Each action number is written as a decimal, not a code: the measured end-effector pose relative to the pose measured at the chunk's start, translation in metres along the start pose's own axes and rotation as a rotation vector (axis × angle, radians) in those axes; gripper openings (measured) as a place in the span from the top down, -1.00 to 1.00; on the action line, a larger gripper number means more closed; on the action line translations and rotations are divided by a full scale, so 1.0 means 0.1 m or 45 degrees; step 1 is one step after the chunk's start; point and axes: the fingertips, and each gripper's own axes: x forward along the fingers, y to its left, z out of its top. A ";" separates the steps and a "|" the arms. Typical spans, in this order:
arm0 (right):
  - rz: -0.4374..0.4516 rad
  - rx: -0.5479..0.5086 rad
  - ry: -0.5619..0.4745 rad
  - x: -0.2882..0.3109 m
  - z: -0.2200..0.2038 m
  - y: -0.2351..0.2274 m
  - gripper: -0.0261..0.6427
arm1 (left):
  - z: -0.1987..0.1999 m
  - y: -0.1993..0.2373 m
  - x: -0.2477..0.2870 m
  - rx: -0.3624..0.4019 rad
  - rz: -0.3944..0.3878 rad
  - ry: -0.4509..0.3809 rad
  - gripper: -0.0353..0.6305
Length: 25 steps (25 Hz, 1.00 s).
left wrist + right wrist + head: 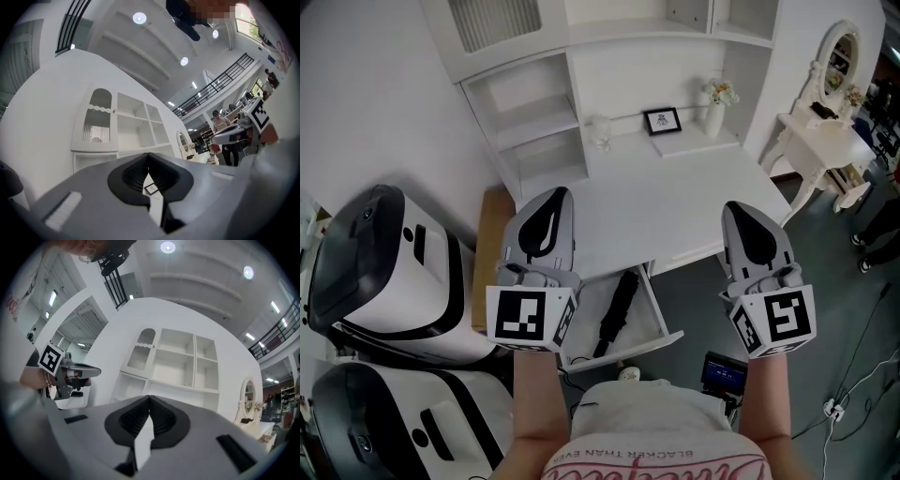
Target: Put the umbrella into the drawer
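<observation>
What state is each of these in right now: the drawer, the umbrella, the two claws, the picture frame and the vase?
drawer: open, pulled out from under the desk
umbrella: folded, lying inside the drawer
left claw: shut, empty
right claw: shut, empty
picture frame: standing upright at the back of the desk
vase: upright, holding flowers

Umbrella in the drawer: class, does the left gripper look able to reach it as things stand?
Probably yes: the drawer is open and nothing covers the umbrella. The left gripper, held higher with jaws shut, would need lowering and opening.
</observation>
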 end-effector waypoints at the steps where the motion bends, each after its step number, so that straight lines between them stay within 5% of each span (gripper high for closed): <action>1: 0.003 0.000 0.000 0.00 0.00 0.01 0.89 | -0.01 -0.01 -0.01 0.005 0.002 0.003 0.86; 25: 0.012 0.010 -0.004 -0.05 -0.01 0.09 0.89 | 0.03 -0.06 -0.13 -0.007 0.007 -0.020 0.87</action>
